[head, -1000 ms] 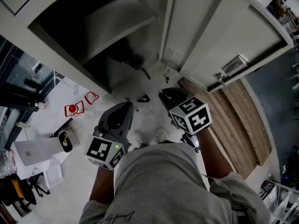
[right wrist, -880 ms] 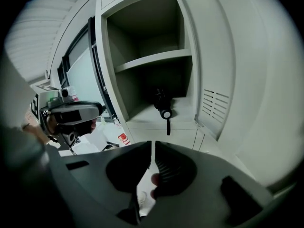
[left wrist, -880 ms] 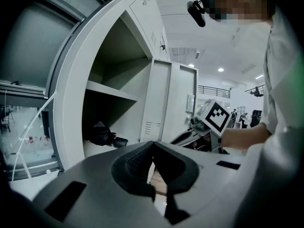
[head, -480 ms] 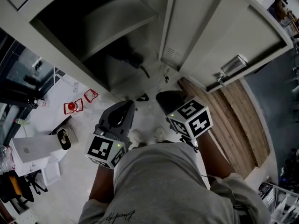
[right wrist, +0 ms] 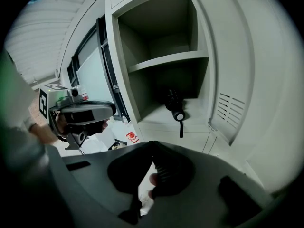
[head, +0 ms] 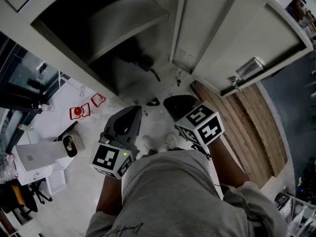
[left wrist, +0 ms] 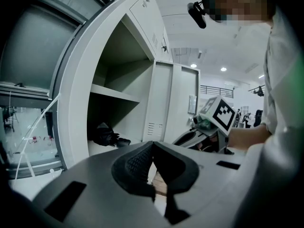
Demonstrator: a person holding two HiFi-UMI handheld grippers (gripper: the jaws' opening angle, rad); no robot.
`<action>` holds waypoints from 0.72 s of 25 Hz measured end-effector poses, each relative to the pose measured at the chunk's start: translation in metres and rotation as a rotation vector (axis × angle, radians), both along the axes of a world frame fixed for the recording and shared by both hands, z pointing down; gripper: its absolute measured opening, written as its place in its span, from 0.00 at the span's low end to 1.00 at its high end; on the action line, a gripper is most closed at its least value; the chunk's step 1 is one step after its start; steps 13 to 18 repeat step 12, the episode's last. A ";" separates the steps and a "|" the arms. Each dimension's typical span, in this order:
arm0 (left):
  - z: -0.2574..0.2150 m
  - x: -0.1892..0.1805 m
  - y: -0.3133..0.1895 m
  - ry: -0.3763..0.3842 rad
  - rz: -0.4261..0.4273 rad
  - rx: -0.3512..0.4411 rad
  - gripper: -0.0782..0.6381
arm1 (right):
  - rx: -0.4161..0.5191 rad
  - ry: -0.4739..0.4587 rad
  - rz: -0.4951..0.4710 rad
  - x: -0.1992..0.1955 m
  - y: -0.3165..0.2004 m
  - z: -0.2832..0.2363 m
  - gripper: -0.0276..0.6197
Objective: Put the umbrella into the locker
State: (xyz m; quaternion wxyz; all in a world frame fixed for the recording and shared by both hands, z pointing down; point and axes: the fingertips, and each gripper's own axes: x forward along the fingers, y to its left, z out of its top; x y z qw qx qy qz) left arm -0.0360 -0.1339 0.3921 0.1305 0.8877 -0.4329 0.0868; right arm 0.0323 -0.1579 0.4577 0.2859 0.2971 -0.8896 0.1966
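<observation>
No lettering can be read; the script print (head: 126,228) on the grey shirt (head: 168,191) is too blurred.

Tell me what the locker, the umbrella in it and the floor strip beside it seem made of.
Locker: painted sheet metal, probably steel; pale grey matt panels, thin folded edges, pressed vent slots in the door.
Umbrella: black fabric, folded and creased; handle likely hard plastic, with a strap.
Floor strip: wood or wood-look laminate; brown streaked planks.
</observation>
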 end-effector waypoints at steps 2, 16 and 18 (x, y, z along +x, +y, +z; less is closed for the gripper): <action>0.001 -0.002 0.000 0.000 -0.003 -0.003 0.13 | -0.001 -0.003 -0.005 -0.002 0.000 -0.001 0.09; -0.005 -0.006 -0.005 0.015 -0.007 0.012 0.13 | 0.003 -0.007 -0.015 -0.011 -0.002 -0.006 0.09; -0.005 -0.006 -0.005 0.015 -0.007 0.012 0.13 | 0.003 -0.007 -0.015 -0.011 -0.002 -0.006 0.09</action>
